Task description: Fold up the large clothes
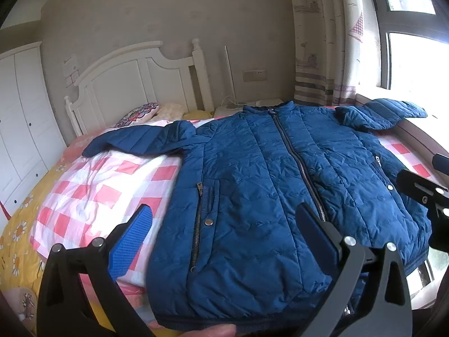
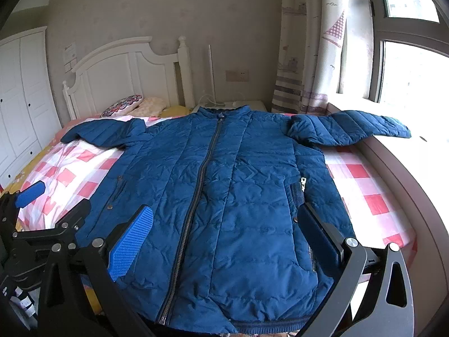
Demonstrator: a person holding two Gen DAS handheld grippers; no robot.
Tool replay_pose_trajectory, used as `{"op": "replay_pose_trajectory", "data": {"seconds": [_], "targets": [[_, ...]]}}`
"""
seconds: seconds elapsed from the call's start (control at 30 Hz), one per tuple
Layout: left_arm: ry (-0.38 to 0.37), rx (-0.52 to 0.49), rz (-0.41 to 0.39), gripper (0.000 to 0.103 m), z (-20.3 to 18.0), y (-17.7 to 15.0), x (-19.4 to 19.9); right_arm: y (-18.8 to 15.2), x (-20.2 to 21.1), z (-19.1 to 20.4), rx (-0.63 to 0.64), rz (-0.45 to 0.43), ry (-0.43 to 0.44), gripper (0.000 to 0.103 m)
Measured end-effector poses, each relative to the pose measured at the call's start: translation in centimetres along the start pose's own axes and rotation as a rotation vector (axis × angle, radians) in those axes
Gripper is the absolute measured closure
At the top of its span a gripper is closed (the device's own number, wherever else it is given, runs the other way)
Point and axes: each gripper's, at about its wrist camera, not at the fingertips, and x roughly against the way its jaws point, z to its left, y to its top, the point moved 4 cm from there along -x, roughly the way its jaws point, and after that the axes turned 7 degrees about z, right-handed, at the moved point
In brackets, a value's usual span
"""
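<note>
On a bed (image 2: pixel 364 185) with a pink checked sheet, a blue jacket (image 2: pixel 224 182) lies zipped, sleeves spread. Left gripper (image 1: pixel 224 236) and right gripper (image 2: pixel 224 236) hover wide, empty.

I am holding my black left gripper (image 1: pixel 224 236) and black right gripper (image 2: pixel 227 236) tilted downward, blue-padded jaws spread wide, gripping nothing.

Jacket (image 2: pixel 238 196): quilted blue cloth, slight sheen, creased; metal zip (image 2: pixel 196 193) and snaps. Bedsheet (image 1: pixel 98 196): matt checked cloth. Headboard (image 1: pixel 134 81): white painted wood, smooth. Fingers (image 2: pixel 132 241): matt black frame, blue ribbed pads, shiny metal rivets. Curtain (image 2: pixel 308 56): printed cloth.
</note>
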Motion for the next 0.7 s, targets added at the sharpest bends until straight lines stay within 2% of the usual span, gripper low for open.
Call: {"op": "replay_pose_trajectory", "data": {"seconds": [0.7], "targets": [[-0.014,0.008,0.005,0.002,0.59,0.27,-0.06,-0.12,-0.13,-0.16,-0.011,0.004,0.011,0.004]]}}
